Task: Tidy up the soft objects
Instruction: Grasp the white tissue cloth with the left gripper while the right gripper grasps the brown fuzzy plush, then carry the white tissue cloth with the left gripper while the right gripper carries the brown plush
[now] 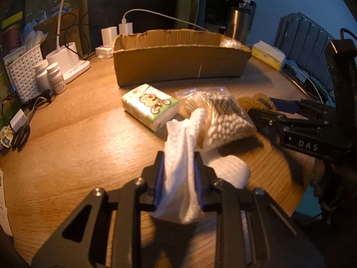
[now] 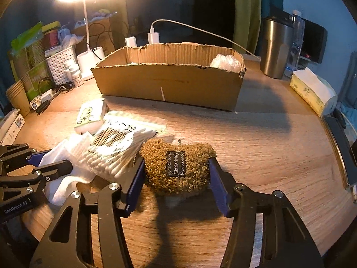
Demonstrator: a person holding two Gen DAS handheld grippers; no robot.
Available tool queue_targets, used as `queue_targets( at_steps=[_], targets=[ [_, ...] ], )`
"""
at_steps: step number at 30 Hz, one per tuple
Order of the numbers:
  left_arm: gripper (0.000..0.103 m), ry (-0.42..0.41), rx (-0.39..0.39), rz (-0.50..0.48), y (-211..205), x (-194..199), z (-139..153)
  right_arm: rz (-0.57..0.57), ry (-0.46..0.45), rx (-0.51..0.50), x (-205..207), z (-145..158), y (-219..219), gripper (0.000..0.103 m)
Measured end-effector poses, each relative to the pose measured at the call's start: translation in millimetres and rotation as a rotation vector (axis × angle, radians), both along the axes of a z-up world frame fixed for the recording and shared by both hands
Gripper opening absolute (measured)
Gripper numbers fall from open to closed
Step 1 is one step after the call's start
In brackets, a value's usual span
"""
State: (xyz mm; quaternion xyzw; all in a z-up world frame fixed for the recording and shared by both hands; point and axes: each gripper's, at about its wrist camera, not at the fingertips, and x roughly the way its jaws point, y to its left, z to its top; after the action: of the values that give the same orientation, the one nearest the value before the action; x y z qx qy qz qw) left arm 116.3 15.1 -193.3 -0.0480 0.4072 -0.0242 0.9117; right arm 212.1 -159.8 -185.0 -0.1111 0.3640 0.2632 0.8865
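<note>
My left gripper [image 1: 177, 167] is shut on a white cloth [image 1: 180, 163], held over the wooden table; it also shows in the right wrist view [image 2: 64, 174]. My right gripper [image 2: 176, 167] is open, its blue pads on either side of a brown fuzzy pouch [image 2: 178, 165] lying on the table; whether they touch it I cannot tell. A bag of cotton swabs [image 1: 221, 116] lies beside the cloth. A green tissue pack [image 1: 150, 106] lies left of it. A cardboard box [image 1: 180, 60] stands behind, with a clear plastic bundle [image 2: 226, 62] at its right end.
A white basket [image 1: 24, 71], pill bottles [image 1: 53, 78] and a lamp base [image 1: 71, 60] stand at the left. Chargers and cables [image 1: 118, 31] lie behind the box. A steel tumbler [image 2: 275, 47] and a tissue box [image 2: 312, 91] stand at the right near the table edge.
</note>
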Motion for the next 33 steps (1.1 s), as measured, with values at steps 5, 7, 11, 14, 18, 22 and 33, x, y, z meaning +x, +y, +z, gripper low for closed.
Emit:
queue_targets(
  at_steps=[5, 7, 11, 14, 18, 22, 33],
  targets=[
    [0.025, -0.035, -0.005, 0.015, 3.8, -4.3, 9.0, 0.004, -0.015, 0.007, -2.6, 5.1, -1.0, 0.056],
    [0.025, -0.053, -0.006, 0.021, 5.3, -6.2, 13.4, 0.003, -0.028, 0.011, -3.9, 8.9, -2.1, 0.056],
    [0.025, -0.103, -0.002, 0.021, 5.8, -11.6, 25.2, -0.004, -0.050, 0.023, -6.4, 16.6, -5.5, 0.056],
    [0.025, -0.129, -0.001, 0.024, 6.4, -13.5, 31.7, -0.006, -0.062, 0.030, -8.2, 22.3, -7.2, 0.056],
    [0.025, -0.155, 0.000, 0.024, 6.4, -15.0, 40.9, -0.005, -0.079, 0.041, -11.4, 29.8, -8.0, 0.056],
    [0.025, -0.183, 0.003, 0.028, 7.1, -17.3, 50.2, -0.001, -0.096, 0.049, -14.2, 36.9, -8.6, 0.056],
    [0.025, -0.256, -0.005, 0.042, 12.0, -22.9, 68.8, -0.006, -0.138, 0.067, -18.3, 56.3, -12.5, 0.056]
  ],
)
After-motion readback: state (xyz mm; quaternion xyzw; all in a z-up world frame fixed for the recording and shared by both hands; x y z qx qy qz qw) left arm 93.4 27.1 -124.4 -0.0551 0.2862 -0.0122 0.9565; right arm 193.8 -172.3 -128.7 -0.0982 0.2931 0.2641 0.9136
